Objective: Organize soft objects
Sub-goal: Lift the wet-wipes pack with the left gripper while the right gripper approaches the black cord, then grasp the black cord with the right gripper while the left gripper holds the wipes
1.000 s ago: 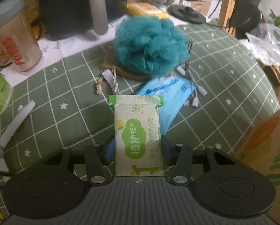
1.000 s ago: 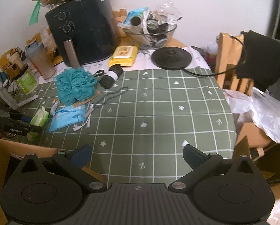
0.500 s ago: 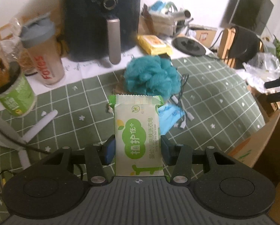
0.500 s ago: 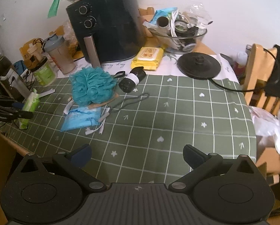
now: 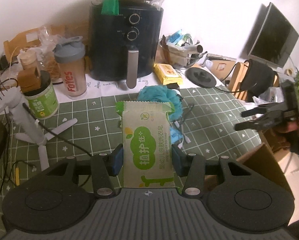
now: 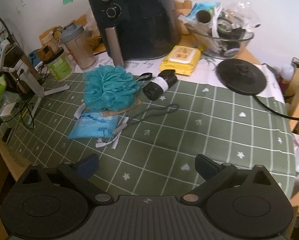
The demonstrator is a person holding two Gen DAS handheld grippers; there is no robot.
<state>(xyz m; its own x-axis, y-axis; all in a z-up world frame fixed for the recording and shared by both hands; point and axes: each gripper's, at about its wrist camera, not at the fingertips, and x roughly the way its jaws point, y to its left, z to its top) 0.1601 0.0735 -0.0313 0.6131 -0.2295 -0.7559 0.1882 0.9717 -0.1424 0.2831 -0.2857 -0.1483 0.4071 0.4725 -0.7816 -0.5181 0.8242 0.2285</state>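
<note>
Left gripper (image 5: pixel 147 157) clamps a green-and-white laundry soap bar (image 5: pixel 147 146) upright between its pads, above the green checked tablecloth (image 5: pixel 209 124). Just beyond it sits the teal bath pouf (image 5: pixel 161 98), with what looks like a blue pouch (image 6: pixel 94 126) beside it. Right gripper (image 6: pixel 146 165) hangs spread and empty.

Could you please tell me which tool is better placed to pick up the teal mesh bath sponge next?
The right tool. It is open and empty, facing the teal mesh bath sponge across bare green checked tablecloth. The left tool is shut on the green-and-white soap packet.
</note>
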